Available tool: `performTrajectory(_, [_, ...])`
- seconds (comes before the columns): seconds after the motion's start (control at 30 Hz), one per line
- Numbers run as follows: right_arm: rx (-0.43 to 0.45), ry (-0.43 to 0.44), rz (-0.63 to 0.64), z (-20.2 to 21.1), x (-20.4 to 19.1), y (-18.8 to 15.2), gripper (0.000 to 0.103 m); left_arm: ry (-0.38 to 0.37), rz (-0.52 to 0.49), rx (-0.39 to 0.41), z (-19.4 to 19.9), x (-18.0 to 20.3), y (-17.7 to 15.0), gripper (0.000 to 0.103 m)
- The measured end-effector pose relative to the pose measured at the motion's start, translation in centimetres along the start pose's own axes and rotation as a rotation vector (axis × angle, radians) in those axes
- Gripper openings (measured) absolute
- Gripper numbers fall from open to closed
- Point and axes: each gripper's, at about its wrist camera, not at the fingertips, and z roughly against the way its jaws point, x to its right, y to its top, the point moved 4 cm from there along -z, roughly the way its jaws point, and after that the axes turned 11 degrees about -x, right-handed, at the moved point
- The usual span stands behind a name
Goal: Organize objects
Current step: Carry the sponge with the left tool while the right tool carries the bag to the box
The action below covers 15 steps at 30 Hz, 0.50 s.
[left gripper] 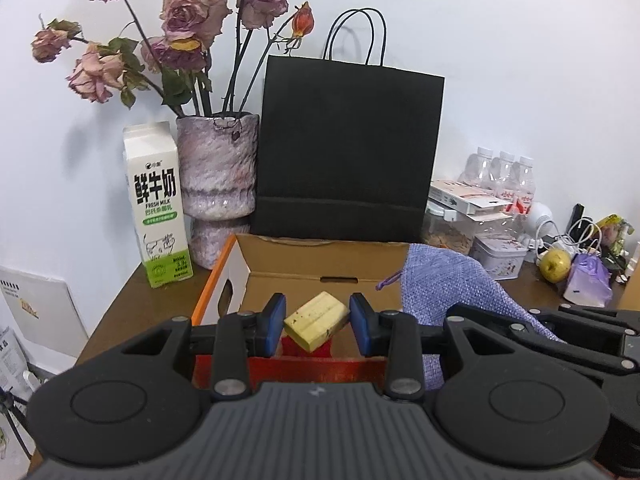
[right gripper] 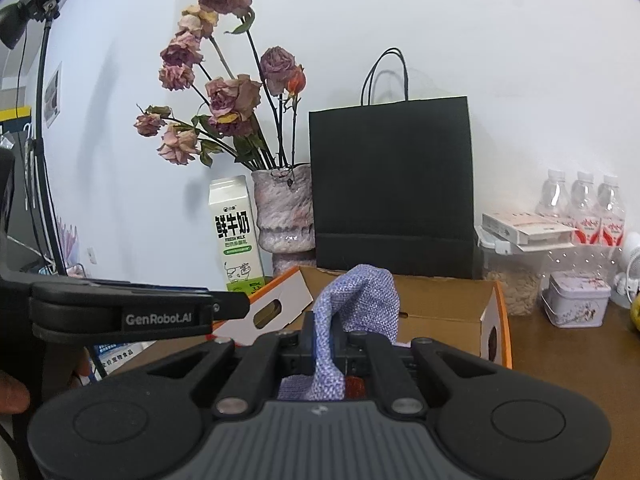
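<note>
Yellow block: a pale yellow block [left gripper: 316, 320] with ridges on its top and some small dark specks on its front face; it sits tilted between the blue pads of the left gripper [left gripper: 318, 322], on a red piece under it.
Left gripper: the jaws are nearly together and clamped on the yellow block; the block fills the gap between the pads.
Purple cloth: a woven lilac cloth pouch [right gripper: 356, 300] with a coarse, burlap-like texture; a thin purple string shows at its edge in the left view.
Right gripper: the right gripper [right gripper: 326, 344] has its jaws pressed together on a fold of the cloth pouch; the pouch rises above the fingers and flops forward.
Cardboard box: an open brown cardboard box [left gripper: 304, 260] with orange edges and white side flaps stands just ahead of both grippers; the yellow block is held above its opening, and the pouch is to the right of the left gripper, over the right part of the box.
Behind the box: a black paper bag [left gripper: 348, 152] with cord handles stands upright against the white wall.
Ahead and left: a stone-like vase [left gripper: 218, 172] with dried pink roses, and a milk carton [left gripper: 158, 204] just beside it.
Ahead and right: water bottles [right gripper: 584, 208], a small tin [right gripper: 576, 300] and a yellow-green apple [left gripper: 555, 266] on the brown table [left gripper: 120, 312].
</note>
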Motion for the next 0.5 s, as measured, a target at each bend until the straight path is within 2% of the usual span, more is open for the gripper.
performTrajectory(0.5, [-0.027, -0.029, -0.006, -6.8, 3.4, 2.8, 0.004, 0.038, -0.021, 0.004, -7.2, 0.6, 4.5, 0.036])
